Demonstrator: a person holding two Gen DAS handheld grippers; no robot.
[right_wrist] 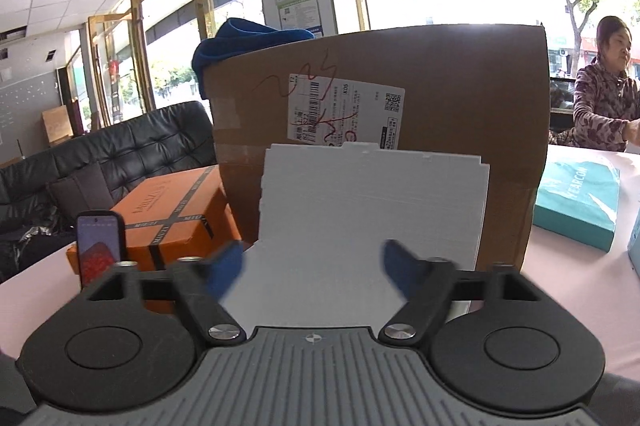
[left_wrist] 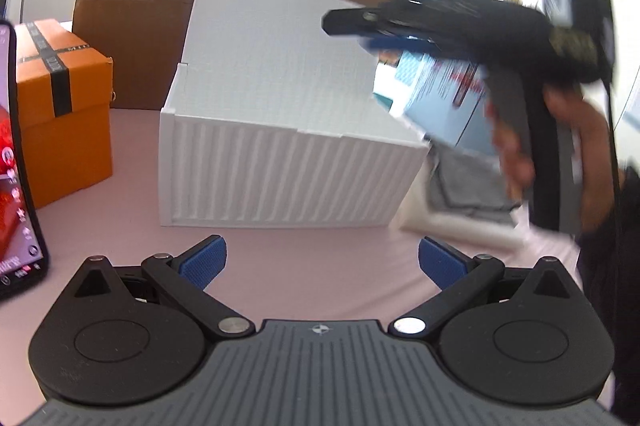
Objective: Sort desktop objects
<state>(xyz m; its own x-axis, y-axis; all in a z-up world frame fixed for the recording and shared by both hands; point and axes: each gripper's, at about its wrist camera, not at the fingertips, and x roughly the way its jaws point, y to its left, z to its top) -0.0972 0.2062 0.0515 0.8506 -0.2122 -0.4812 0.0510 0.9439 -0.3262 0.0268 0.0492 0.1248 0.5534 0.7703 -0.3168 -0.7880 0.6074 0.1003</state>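
A white foam box [left_wrist: 280,130] with a ribbed front wall stands on the pink table [left_wrist: 312,290], just beyond my left gripper [left_wrist: 322,262]. That gripper is open, and nothing lies between its blue pads [left_wrist: 204,262]. A hand holds my right gripper [left_wrist: 360,26], blurred, above the box's right side. In the right wrist view the right gripper [right_wrist: 314,266] is open and empty, hanging over the white foam box [right_wrist: 372,194]. At the left, an orange box [left_wrist: 60,106] with black tape sits beside an upright phone [left_wrist: 16,166] with a lit screen.
A large cardboard box [right_wrist: 440,106] with a blue cloth [right_wrist: 248,38] on top stands behind the foam box. Right of it lie a teal box [right_wrist: 576,202], a blue printed package [left_wrist: 444,94] and grey fabric [left_wrist: 468,182]. A person [right_wrist: 604,98] sits at the far right; a black sofa [right_wrist: 120,154] stands on the left.
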